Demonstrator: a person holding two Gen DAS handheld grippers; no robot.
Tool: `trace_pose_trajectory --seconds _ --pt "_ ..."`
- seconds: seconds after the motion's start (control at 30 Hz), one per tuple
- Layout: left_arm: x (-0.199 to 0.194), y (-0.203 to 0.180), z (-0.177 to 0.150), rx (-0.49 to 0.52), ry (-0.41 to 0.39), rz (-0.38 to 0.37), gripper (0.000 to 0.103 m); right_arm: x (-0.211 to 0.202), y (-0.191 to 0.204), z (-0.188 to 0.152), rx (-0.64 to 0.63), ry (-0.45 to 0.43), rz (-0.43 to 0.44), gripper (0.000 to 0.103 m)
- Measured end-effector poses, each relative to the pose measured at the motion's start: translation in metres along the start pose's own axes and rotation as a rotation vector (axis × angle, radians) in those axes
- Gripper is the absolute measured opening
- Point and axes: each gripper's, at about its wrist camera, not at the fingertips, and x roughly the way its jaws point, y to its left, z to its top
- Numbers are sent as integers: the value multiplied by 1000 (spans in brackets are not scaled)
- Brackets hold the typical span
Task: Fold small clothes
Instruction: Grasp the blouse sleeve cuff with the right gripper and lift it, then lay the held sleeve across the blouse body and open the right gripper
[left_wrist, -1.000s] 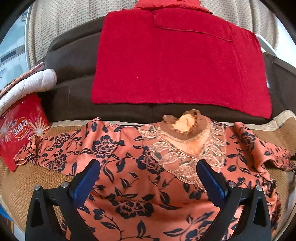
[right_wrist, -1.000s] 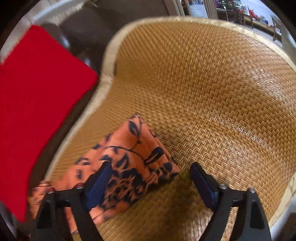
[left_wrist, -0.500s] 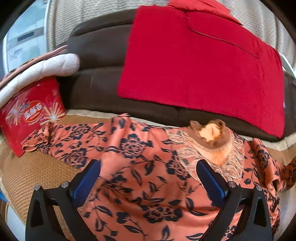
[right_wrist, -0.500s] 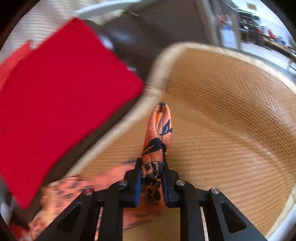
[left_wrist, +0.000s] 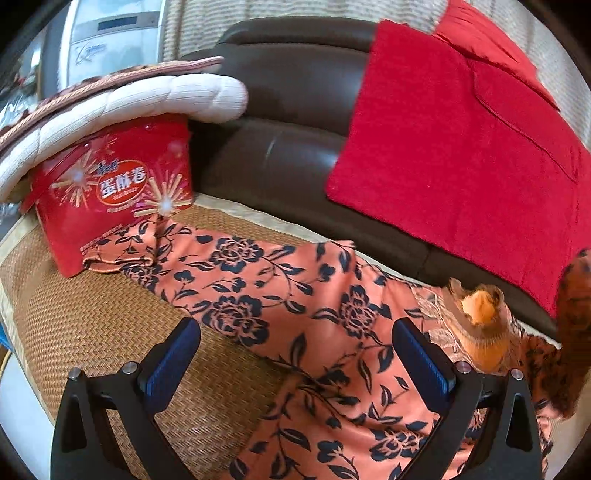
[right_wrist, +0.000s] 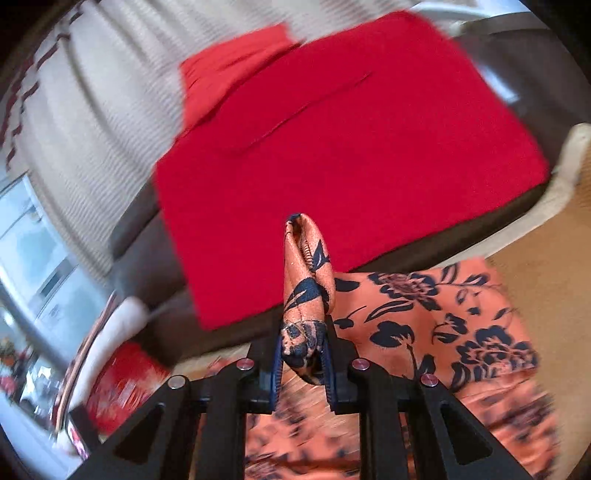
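An orange blouse with dark blue flowers (left_wrist: 295, 317) lies spread on a woven mat (left_wrist: 85, 325), its lace collar (left_wrist: 476, 321) toward the sofa back. My left gripper (left_wrist: 295, 354) is open and hovers over the blouse's left shoulder and sleeve, which reaches out to the red bag. My right gripper (right_wrist: 301, 354) is shut on the right sleeve's cuff (right_wrist: 306, 273) and holds it lifted over the blouse (right_wrist: 443, 325). The lifted sleeve shows at the right edge of the left wrist view (left_wrist: 576, 295).
A red snack bag (left_wrist: 110, 192) stands at the left by the left sleeve's end, under a white quilted cushion (left_wrist: 129, 107). A red towel (left_wrist: 461, 147) hangs over the brown sofa back (left_wrist: 288, 129); it also shows in the right wrist view (right_wrist: 351, 158).
My right gripper closed on the right sleeve's cuff and lifted it, swinging left over the blouse. My left gripper moved left toward the left sleeve, still open.
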Motion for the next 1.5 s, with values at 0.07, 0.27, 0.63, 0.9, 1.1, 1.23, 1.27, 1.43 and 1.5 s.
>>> trace_pose_trajectory --seconds 0.07,0.27,0.63,0.9,1.1,1.23,1.27,1.43,1.5 --pt "2 2 2 -5 3 5 103 30 11 -16 -15 47 34 20" --pt "4 -6 2 37 -1 9 103 90 29 -61 -16 175 142 20" --pt "12 -18 -2 84 46 -43 103 65 17 -77 61 146 351 85" --pt "27 9 3 39 86 -3 103 61 -50 -61 127 140 55 83" --pt "39 -15 -8 143 111 -36 85 72 -119 -49 222 218 -109 42" --pt "44 -53 -22 293 109 -70 68 63 -149 -43 279 198 -137 41" --pt "47 -60 -25 315 112 -66 68 65 -158 -42 284 214 -157 41" --pt "86 -70 -40 377 260 47 68 73 -178 -43 335 270 -153 40" --pt "86 -71 -38 371 264 46 68 66 -160 -36 256 231 -124 40"
